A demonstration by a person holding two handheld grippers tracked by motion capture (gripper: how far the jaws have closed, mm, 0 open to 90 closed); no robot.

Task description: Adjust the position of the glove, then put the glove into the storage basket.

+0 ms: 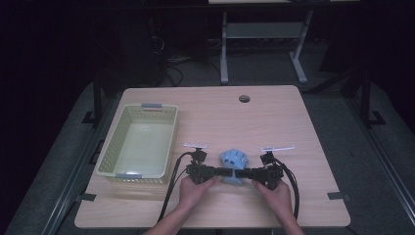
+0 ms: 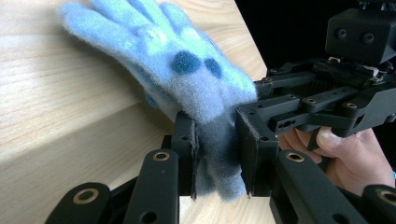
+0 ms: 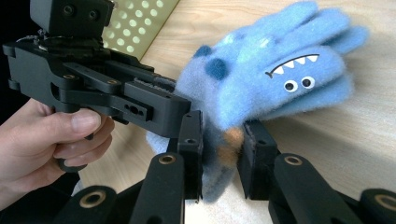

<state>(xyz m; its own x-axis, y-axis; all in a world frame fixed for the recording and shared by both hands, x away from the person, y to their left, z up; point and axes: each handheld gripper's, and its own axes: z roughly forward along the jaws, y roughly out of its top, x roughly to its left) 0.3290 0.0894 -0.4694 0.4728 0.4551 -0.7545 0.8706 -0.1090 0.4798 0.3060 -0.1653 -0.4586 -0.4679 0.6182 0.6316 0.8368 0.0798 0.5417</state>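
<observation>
- The left claw (image 2: 218, 154) has its jaws closed on the cuff end of a fuzzy blue glove (image 2: 173, 65); the fabric is squeezed between the two black pads.
- The right claw (image 3: 223, 156) grips the same cuff from the opposite side, its jaws pressed into the glove (image 3: 275, 70), where an orange patch shows between the pads.
- From above, the two claws meet nose to nose over the glove (image 1: 232, 160), the left claw (image 1: 221, 172) and right claw (image 1: 244, 173) each held in a hand near the counter's front edge.
- The glove's fingers fan away from the person; it carries dark blue spots, a toothy grin and two little eyes.
- The light wooden counter (image 1: 274, 117) lies beneath it.
- A pale green perforated basket (image 1: 113, 150) stands well apart to the left.
</observation>
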